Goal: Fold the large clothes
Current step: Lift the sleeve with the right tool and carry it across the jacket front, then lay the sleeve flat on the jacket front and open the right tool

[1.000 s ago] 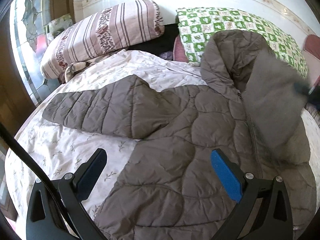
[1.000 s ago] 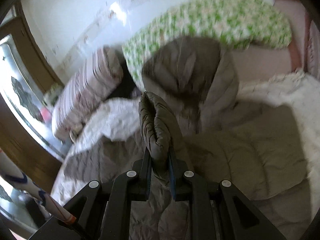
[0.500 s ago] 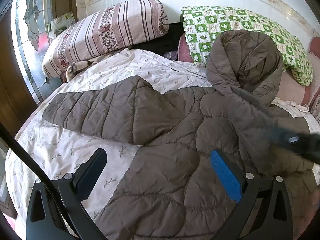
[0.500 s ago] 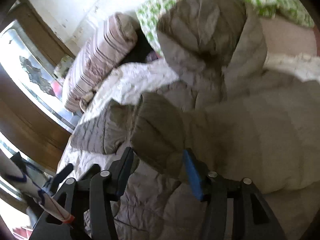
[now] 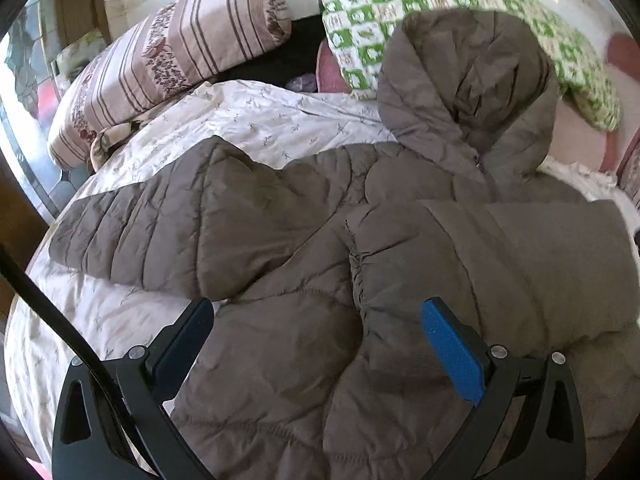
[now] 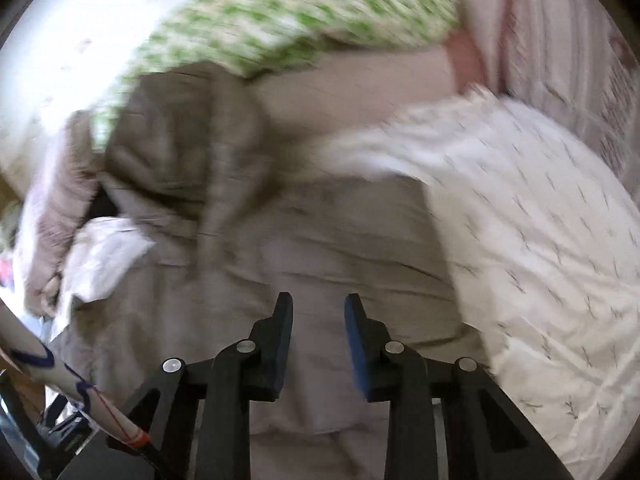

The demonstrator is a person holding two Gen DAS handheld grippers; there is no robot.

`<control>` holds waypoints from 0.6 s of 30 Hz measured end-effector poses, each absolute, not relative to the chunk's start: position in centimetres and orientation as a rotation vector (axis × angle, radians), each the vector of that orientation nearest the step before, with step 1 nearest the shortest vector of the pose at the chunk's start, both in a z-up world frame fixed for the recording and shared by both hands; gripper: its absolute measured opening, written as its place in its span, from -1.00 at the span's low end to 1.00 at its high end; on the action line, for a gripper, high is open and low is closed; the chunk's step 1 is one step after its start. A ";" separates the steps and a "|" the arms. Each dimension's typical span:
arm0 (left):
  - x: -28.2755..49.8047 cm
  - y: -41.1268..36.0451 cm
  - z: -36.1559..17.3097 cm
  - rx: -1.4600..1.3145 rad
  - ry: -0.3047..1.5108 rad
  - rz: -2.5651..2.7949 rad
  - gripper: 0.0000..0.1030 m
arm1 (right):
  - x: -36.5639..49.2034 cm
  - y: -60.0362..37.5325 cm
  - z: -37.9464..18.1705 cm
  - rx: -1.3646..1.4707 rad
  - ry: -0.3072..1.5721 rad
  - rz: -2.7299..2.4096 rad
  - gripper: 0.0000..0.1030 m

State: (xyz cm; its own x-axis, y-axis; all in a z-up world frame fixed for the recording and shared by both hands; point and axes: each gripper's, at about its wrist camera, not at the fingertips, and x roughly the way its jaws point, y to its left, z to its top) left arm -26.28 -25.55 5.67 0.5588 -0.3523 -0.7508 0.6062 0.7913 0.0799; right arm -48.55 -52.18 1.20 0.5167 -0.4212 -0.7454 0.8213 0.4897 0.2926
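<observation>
Beside the jacket (image 5: pixel 280 352): left gripper (image 5: pixel 320 344) jaws wide, empty; right gripper (image 6: pixel 316 336) jaws closing, empty; right view blurred.

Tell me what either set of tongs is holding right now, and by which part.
Nothing. The left tongs hang open above the brown quilted jacket; the right tongs, closing, grip nothing.

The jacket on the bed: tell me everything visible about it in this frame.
The jacket is a grey-brown quilted puffer with a hood, lying front up on the floral bedsheet. One sleeve stretches out flat to the side; the other sleeve is folded across the chest, gathered cuff near the middle. A zip runs down from the hood. The hood rests against the green pillow. Neither gripper touches it.
</observation>
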 end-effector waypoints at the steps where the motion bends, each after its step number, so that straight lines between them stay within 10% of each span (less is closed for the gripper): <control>1: -26.1 -25.8 5.3 0.351 0.806 -0.579 1.00 | -49.1 -52.8 0.4 0.713 0.669 -0.850 -0.45; 18: -25.6 -26.3 6.0 0.306 0.832 -0.624 1.00 | -47.7 -51.6 0.7 0.684 0.726 -0.804 -0.44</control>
